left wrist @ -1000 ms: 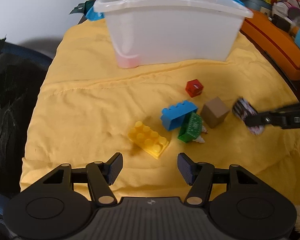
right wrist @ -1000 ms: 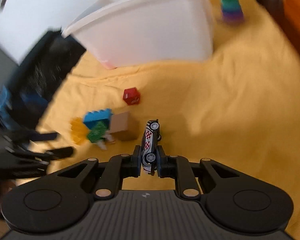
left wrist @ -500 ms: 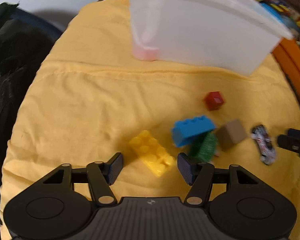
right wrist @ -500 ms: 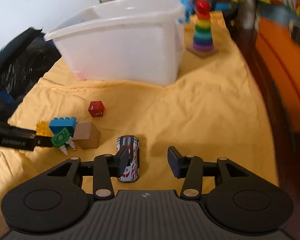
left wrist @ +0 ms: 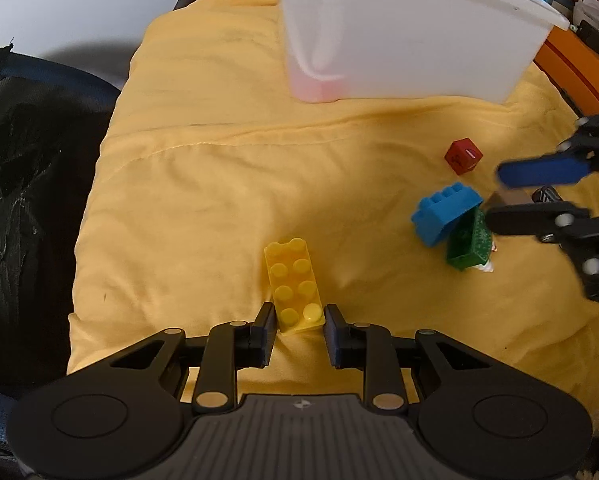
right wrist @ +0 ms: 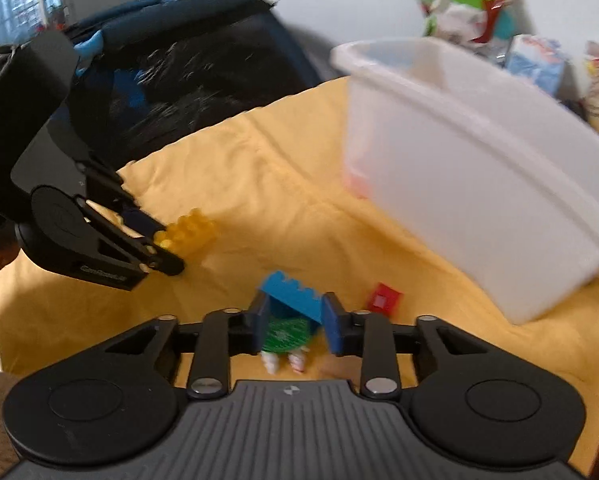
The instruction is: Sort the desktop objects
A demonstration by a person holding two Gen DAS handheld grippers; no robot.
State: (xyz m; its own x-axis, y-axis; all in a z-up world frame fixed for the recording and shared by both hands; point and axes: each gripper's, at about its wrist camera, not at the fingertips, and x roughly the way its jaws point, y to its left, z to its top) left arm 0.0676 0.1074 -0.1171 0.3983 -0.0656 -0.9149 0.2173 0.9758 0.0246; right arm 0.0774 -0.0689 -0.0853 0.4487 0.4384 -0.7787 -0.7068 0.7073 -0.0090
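1. Between the jaws of my left gripper (left wrist: 299, 330) sits the near end of the yellow brick (left wrist: 294, 285). The jaws are closing on it, and I see thin gaps at both pads, so I judge it not yet pinched.
2. My right gripper (right wrist: 293, 326) has its jaws closing around the blue brick (right wrist: 291, 294), which leans on the green piece (right wrist: 285, 334). That view is blurred, so I cannot tell whether the pads touch either one.
3. Risk on the left: only the brick's end is between the pads. A shallow pinch could let it pivot or squirt forward onto the yellow cloth (left wrist: 219, 184).
4. Risk on the right: the blue brick and green piece overlap. Closing on both could lift one and drop the other, or knock the red cube (right wrist: 383, 300) just beside them.
5. The white bin (left wrist: 399, 40) stands well apart at the back; either toy could slip on the way over.
6. Since a second ago: my left jaws stood wide, short of the yellow brick, and now straddle it. My right gripper then pinched a small toy car, which it has set down; it now stands over the blue brick.
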